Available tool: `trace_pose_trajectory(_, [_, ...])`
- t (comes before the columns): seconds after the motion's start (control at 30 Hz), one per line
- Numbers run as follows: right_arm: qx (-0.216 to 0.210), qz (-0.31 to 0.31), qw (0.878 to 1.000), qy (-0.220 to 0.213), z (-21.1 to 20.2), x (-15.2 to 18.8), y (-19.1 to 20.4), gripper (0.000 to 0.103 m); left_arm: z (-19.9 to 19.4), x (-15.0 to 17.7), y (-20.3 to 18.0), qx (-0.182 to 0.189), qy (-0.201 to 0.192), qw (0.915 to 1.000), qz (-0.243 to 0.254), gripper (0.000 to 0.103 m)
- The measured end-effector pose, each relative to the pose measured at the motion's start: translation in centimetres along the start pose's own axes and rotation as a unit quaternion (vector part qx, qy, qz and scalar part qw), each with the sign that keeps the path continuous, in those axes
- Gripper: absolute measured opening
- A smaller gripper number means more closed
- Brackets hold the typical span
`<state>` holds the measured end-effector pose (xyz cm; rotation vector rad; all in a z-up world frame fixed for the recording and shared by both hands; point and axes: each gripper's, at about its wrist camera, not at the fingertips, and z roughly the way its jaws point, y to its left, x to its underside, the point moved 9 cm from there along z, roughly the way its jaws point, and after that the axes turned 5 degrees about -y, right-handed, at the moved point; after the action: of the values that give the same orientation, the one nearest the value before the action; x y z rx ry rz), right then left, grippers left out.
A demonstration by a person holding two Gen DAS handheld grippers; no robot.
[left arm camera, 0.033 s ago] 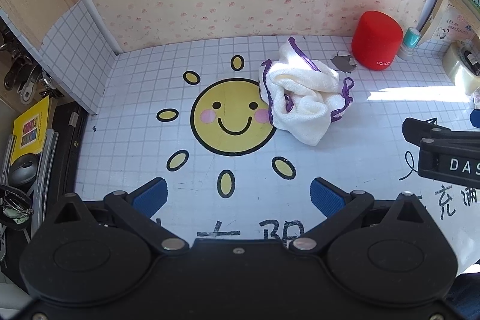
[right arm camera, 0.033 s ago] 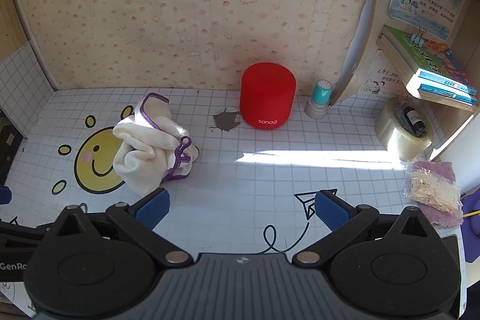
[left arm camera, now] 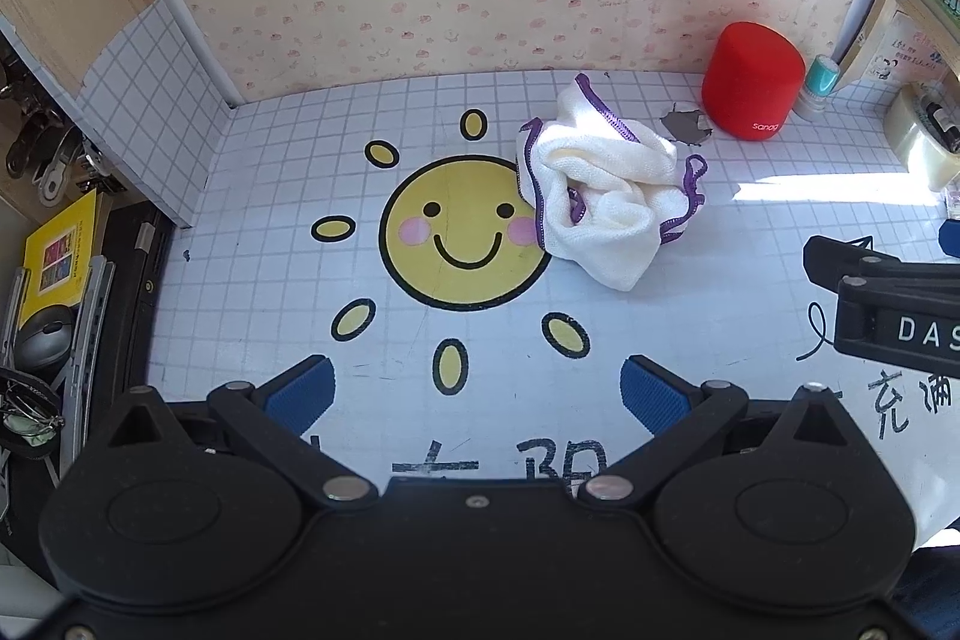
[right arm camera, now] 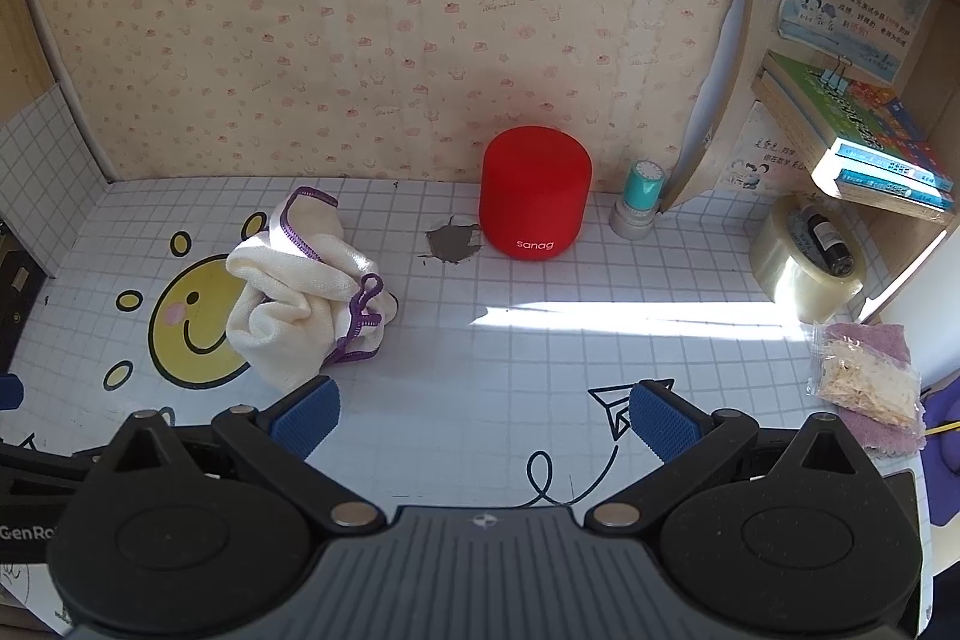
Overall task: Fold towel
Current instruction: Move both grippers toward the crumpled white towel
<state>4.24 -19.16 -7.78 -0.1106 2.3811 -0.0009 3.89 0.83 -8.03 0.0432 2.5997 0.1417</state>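
While I am holding both tools over the table (left arm camera: pixel 288 196), its white grid covering is lying under everything, printed with one sun (left arm camera: pixel 465 232) whose face is ringed by eight yellow rays in the left view. One towel (left arm camera: pixel 606 187), cream with purple edging, is sitting crumpled in a heap on the sun's right edge, overlapping the face and touching neither tool.

My left gripper (left arm camera: pixel 477 394) is hanging above the near part of the table with its jaws spread as wide as they go, two blue pads (left arm camera: pixel 300 391) showing and nothing between them. My right gripper (right arm camera: pixel 483 415) is standing just as wide, two blue pads (right arm camera: pixel 663 421) apart over one paper-plane drawing (right arm camera: pixel 618 403), and it too is holding nothing. The towel is lying ahead and to the left of it, near its left pad.

One red speaker (right arm camera: pixel 536 190) is standing against the back wall, well to the right of the towel, with one grey torn patch (right arm camera: pixel 453 241) just beside it. One tape roll (right arm camera: pixel 801 259) is lying by the shelf, one small dark bottle inside its hole. One teal-topped stamp (right arm camera: pixel 639 199) is standing between speaker and shelf. One clear bag of pale flakes (right arm camera: pixel 864 376) is resting on a purple cloth at the right edge.
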Motion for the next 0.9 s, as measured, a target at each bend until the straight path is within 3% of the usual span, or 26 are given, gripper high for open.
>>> trace_pose_trajectory(0.3, [-0.010, 0.002, 1.000, -0.011, 0.0, -0.3, 0.5, 0.103, -0.2, 0.0, -0.4, 0.018, -0.003, 0.9998, -0.007, 0.102])
trace_pose_trajectory(0.67, [-0.022, -0.007, 0.999, -0.021, 0.0, -1.1, 1.5, 0.103, -1.0, 0.5, -1.7, 0.007, -0.015, 0.9999, -0.001, 0.102])
trace_pose_trajectory(0.9, [-0.021, -0.027, 0.999, -0.026, 0.2, -1.5, 2.5, 0.103, -1.6, 0.8, -1.7, 0.026, -0.022, 0.9993, -0.013, 0.102])
